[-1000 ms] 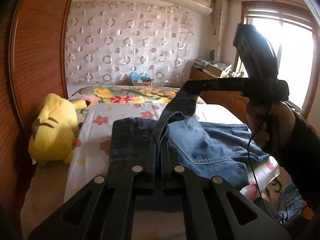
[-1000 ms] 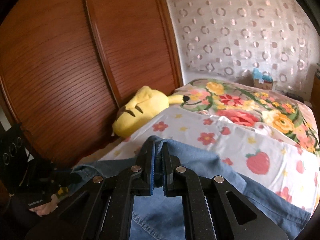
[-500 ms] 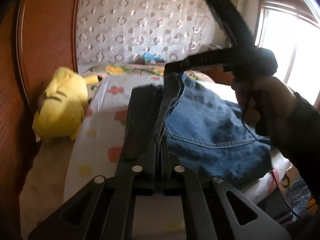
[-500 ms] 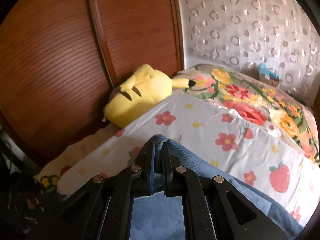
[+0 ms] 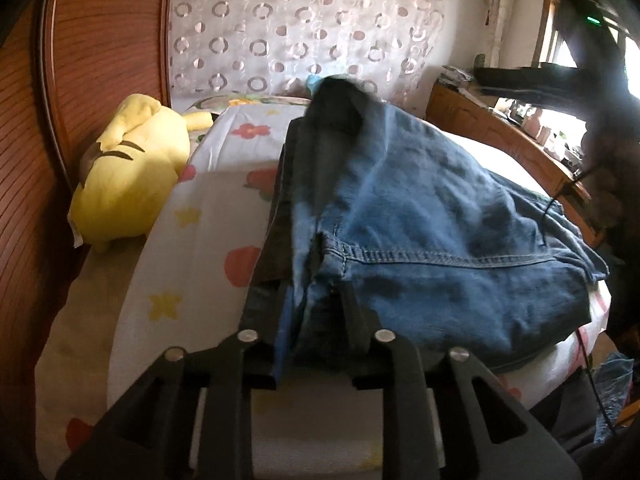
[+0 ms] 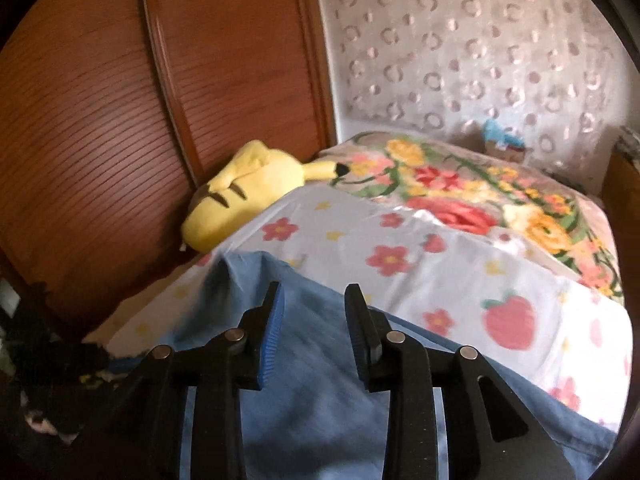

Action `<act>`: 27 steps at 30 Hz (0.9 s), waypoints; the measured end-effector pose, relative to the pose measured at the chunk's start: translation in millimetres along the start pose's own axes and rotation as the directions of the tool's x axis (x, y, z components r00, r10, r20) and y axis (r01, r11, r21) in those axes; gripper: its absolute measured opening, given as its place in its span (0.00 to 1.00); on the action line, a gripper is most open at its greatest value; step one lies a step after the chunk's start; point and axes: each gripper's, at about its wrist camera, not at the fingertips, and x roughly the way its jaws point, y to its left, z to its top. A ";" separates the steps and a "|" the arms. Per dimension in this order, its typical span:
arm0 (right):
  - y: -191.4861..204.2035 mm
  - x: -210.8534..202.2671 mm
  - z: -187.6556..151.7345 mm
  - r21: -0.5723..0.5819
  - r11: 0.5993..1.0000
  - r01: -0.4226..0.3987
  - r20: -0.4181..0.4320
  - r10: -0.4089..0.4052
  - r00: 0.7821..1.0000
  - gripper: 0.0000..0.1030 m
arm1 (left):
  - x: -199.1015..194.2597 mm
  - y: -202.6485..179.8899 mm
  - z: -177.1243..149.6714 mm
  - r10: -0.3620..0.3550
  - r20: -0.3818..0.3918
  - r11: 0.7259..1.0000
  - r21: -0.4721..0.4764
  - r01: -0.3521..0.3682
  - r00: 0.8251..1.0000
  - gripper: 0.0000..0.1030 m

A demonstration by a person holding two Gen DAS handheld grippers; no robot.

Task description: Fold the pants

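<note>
Jeans (image 5: 420, 216) folded on bed (image 6: 460, 276); both tools' jaws opening, denim between, unclamped; room leftward.

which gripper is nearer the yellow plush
Left. The left gripper sits at the jeans' near edge, on the plush's side; the right gripper is farther over, across the jeans.

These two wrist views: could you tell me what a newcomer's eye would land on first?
The blue jeans, folded on the flowered sheet directly ahead of both grippers. Next, the yellow plush toy lying at the bed's edge against the wooden wardrobe doors.
</note>
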 end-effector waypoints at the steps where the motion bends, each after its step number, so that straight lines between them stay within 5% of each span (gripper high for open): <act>1: -4.5 -12.6 -3.7 0.002 1.000 0.009 0.011 -0.009 1.000 0.30 | 2.1 0.9 -1.3 0.001 -0.003 1.000 -0.003 -0.001 1.000 0.23; 20: -30.6 -190.5 -46.0 0.012 0.979 0.204 0.170 -0.203 0.964 0.30 | 7.8 -12.7 -4.0 0.100 -0.030 0.993 0.062 -0.098 0.995 0.29; 27: -47.3 -230.7 -68.6 0.046 0.961 0.271 0.170 -0.275 0.946 0.30 | -30.0 -31.6 15.2 0.017 0.075 0.999 0.042 -0.021 0.997 0.29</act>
